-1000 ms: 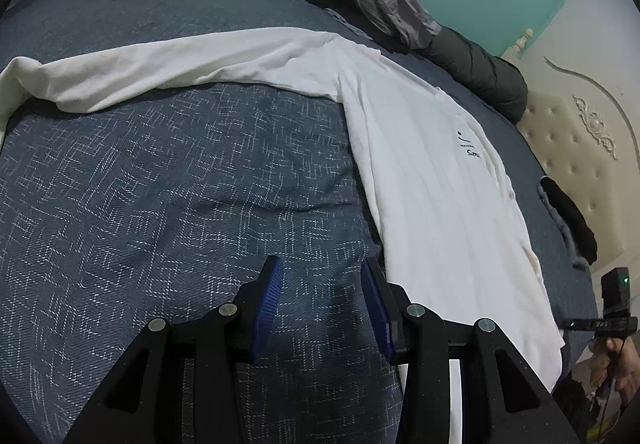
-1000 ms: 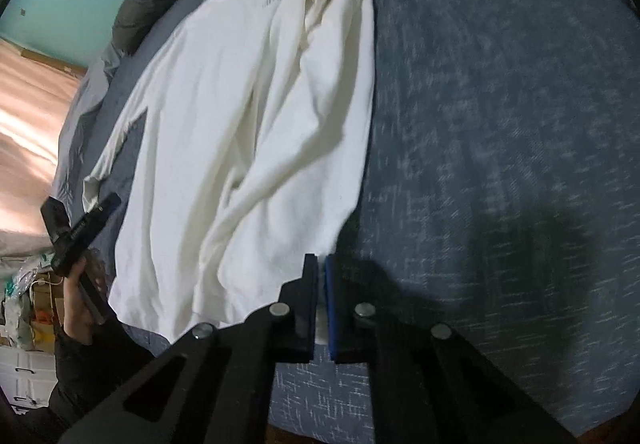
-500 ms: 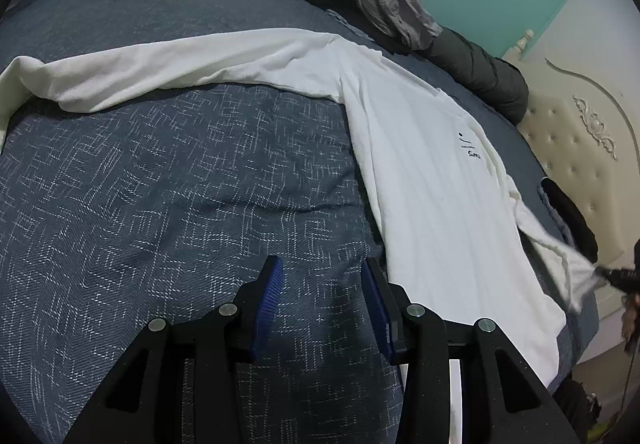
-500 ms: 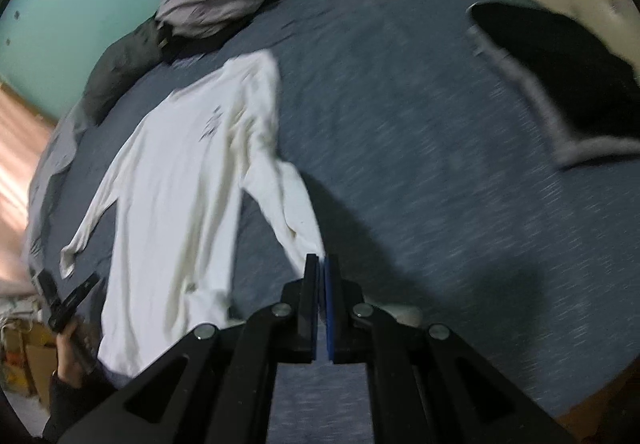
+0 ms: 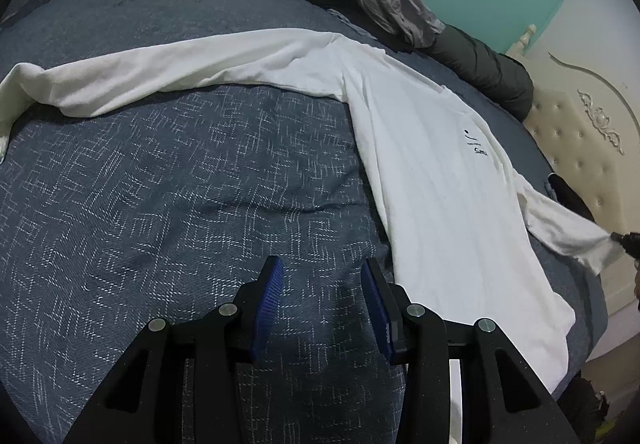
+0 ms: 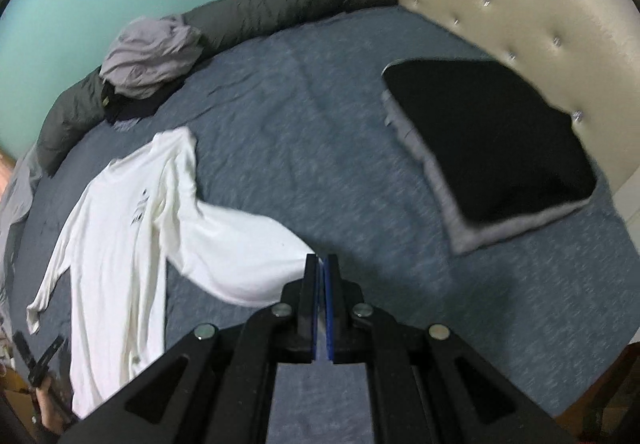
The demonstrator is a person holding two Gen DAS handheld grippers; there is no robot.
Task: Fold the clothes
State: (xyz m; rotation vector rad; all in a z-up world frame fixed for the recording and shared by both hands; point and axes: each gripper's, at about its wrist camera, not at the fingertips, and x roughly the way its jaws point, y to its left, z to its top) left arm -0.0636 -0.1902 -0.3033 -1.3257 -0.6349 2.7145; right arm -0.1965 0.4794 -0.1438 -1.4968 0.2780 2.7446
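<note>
One sleeve [image 6: 248,256] of the white shirt [image 5: 440,184], spread on the bed [image 5: 160,204], has been drawn outward by the clamped right gripper [image 6: 321,264], readying a fold, while the left gripper [image 5: 320,296] is held apart, empty.

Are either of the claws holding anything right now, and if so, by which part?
The right claw is shut on the white shirt, gripping the cuff end of one long sleeve. The left claw is open over the bed cover, holding nothing.
</note>
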